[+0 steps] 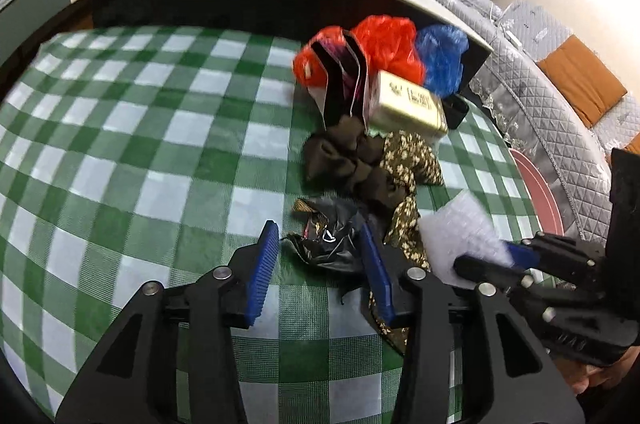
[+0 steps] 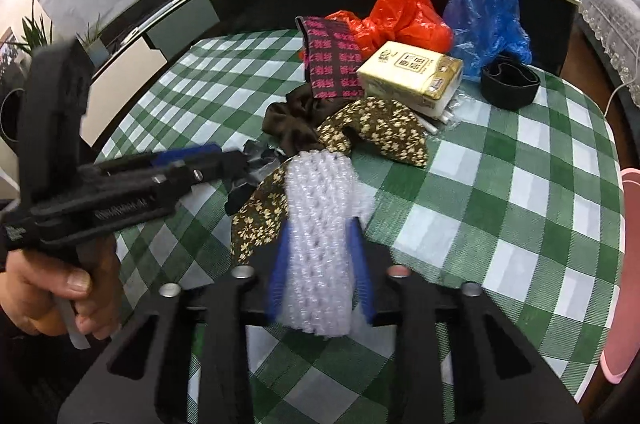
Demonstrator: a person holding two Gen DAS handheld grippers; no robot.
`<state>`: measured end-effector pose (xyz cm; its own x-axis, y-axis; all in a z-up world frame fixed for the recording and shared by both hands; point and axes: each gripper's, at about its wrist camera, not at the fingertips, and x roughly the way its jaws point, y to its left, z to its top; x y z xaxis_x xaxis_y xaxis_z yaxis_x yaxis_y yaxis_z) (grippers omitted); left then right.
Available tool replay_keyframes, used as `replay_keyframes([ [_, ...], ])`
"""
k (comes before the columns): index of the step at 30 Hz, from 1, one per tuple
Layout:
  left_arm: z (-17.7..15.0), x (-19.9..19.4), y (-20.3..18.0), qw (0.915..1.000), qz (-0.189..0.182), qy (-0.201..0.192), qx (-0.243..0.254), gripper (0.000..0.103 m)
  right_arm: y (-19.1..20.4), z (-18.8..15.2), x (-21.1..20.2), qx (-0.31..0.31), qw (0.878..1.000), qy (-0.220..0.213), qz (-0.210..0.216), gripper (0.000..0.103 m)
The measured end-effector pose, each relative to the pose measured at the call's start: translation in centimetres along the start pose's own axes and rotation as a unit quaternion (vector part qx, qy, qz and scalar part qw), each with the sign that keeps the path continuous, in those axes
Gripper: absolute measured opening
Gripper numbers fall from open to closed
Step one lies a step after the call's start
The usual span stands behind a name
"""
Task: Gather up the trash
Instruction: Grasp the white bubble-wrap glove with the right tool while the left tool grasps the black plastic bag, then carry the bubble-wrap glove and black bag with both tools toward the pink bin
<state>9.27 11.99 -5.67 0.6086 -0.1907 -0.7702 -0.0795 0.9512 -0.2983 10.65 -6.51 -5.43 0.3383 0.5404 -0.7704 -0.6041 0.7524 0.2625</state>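
Bubble wrap [image 2: 320, 244] lengthwise between right tool [image 2: 320, 236] pads, pointing forward

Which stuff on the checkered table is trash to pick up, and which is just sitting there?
Likely trash:
- bubble wrap, gripped by the right gripper
- crumpled black wrapper, between the open left gripper
- red bag
- blue bag

Probably just lying about:
- tissue pack
- floral cloth
- brown cloth

tablecloth [image 2: 500, 184]: green-white check | bags [image 2: 400, 16]: red, blue | bubble wrap [image 2: 320, 224]: white
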Motion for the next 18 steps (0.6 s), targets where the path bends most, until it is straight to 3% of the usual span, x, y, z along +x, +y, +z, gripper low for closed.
replay_keyframes([
  [6, -0.1, 0.6, -0.3, 1.0, -0.003, 0.008, 0.003, 0.046, -1.0, 0.1, -1.5, 0.005, 1.0, -0.024, -0.017, 0.015],
  [11, 0.1, 0.5, -1.2, 0.9997, -0.001, 0.006, 0.022, 0.036, -2.1, 0.4, -2.8, 0.016, 0.998, -0.046, -0.042, 0.015],
  [18, 0.8, -1.4, -2.1, 0.9967, 0.044, -0.041, 0.055, 0.034, -3.1, 0.5, -4.9, 0.023, 0.993, -0.081, -0.082, 0.015],
])
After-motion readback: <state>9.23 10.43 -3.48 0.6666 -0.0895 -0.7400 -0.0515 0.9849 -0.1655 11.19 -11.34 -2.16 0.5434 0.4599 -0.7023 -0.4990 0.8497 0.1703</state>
